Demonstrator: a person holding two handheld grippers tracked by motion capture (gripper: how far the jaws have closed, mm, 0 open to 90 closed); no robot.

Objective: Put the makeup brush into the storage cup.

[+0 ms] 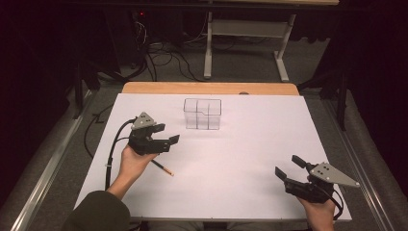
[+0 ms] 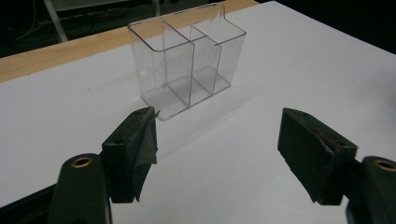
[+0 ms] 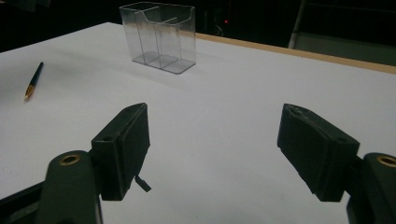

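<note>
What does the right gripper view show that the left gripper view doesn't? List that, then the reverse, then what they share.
Right gripper view: a pencil lying on the sheet. Left gripper view: red scuffs on one pad of the left hand-held gripper. Both: the clear box, upright and empty, the white sheet, the wooden edge behind it, and open jaws.

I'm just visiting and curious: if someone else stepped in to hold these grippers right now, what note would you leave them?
Left gripper: open, holding nothing, raised above the table and aimed at the clear organizer.
Right gripper: open, holding nothing, at the near right of the white table.
Pencil: lying flat on the table by the left hand, untouched.
Organizer: upright near the far edge, its compartments look empty.
Done: nothing visible.
Left: probably pick up the pencil and stand it in a compartment.
</note>
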